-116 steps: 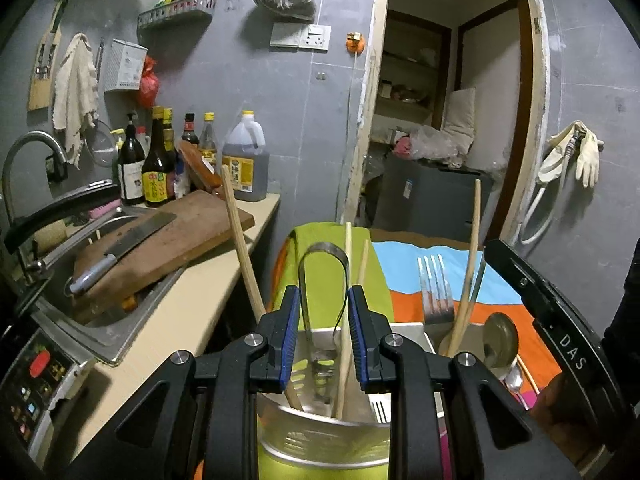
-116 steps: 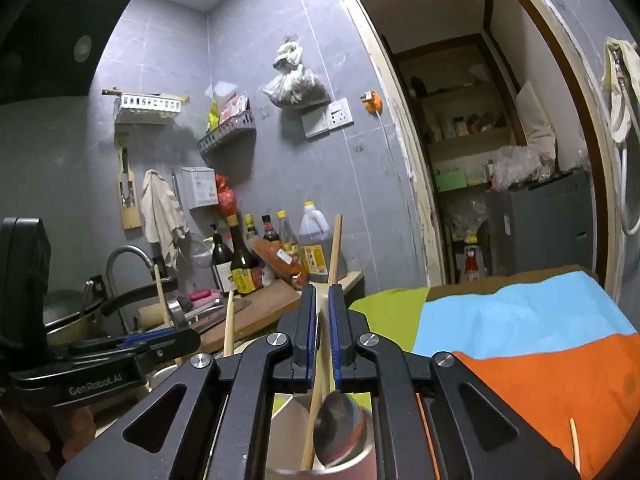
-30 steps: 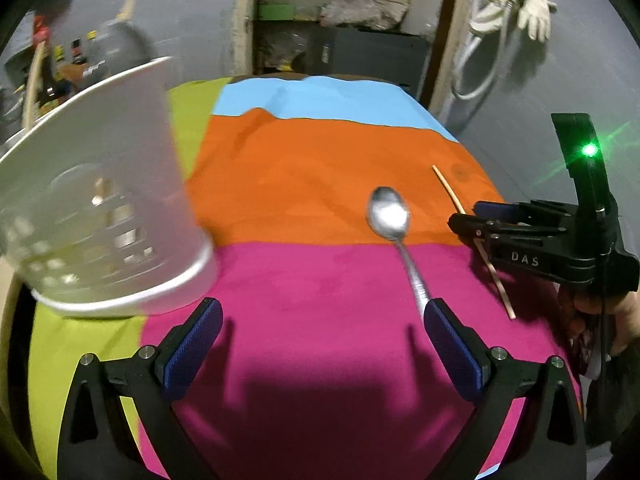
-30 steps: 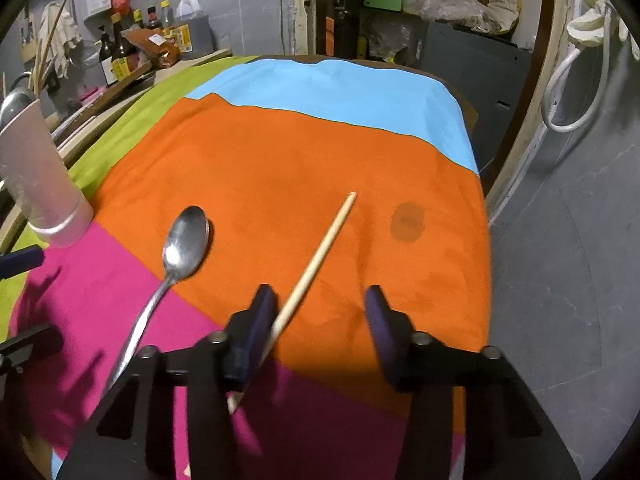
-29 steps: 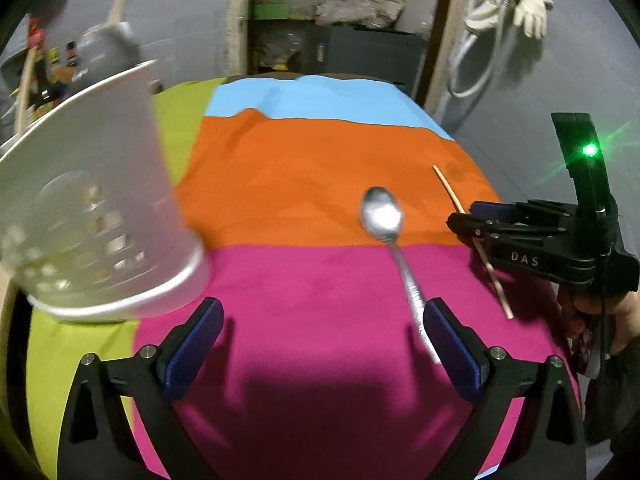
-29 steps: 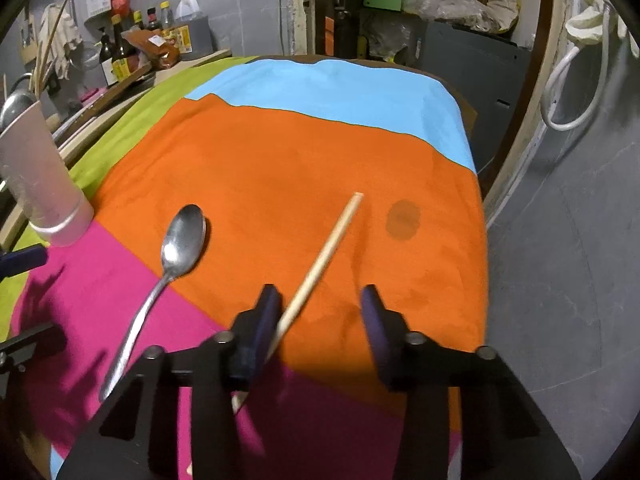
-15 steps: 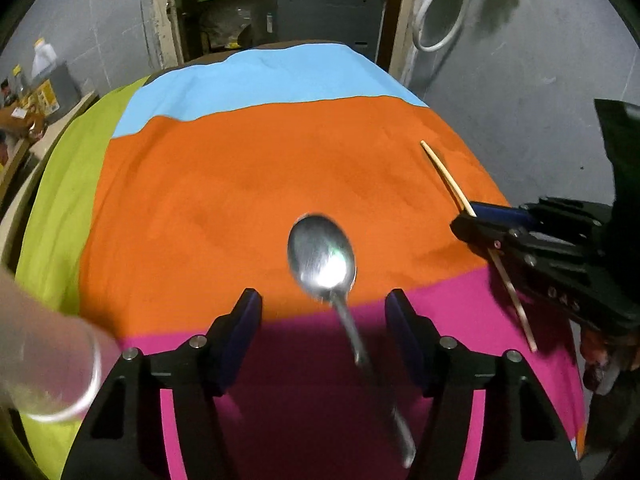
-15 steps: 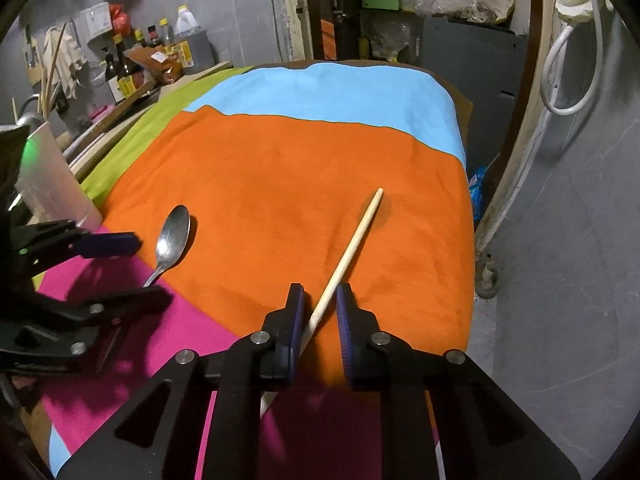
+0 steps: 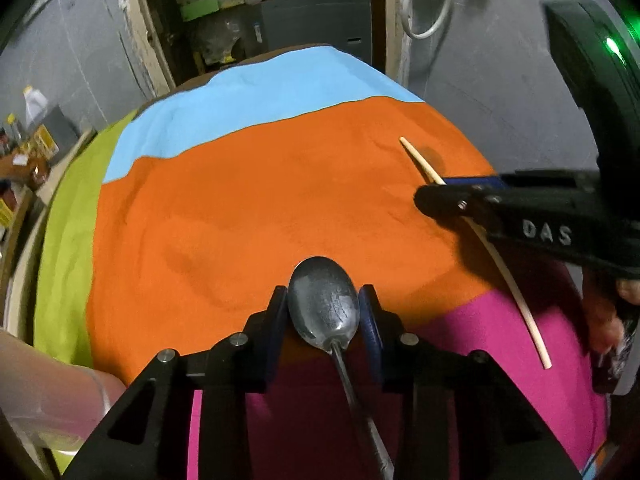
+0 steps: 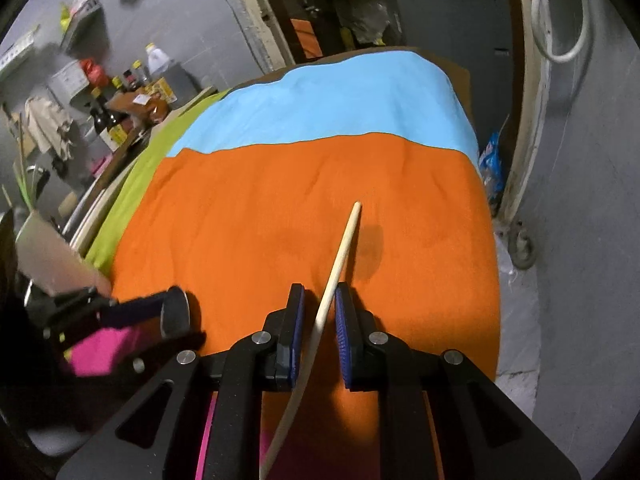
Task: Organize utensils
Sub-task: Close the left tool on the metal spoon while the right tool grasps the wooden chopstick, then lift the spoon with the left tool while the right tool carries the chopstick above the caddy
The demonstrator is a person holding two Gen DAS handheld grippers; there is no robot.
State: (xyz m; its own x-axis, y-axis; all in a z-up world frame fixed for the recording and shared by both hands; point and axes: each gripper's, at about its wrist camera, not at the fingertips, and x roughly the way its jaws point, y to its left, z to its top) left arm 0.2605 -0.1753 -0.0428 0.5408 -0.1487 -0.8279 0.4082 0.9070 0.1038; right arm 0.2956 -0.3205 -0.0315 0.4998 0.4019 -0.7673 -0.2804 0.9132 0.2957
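Ahead of my grippers the striped cloth (image 10: pixel 280 200) lies bare and open. At my left a white utensil holder (image 9: pixel 44 392) stands, blurred, perhaps at the cloth's edge. The doorframe (image 10: pixel 524 128) hems the far right.

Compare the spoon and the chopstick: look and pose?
The spoon is shiny metal with a wide bowl; the chopstick is a pale, thin stick. The spoon's bowl sits between the left gripper's pads; the chopstick's middle runs between the right gripper's. Both lie on the cloth.
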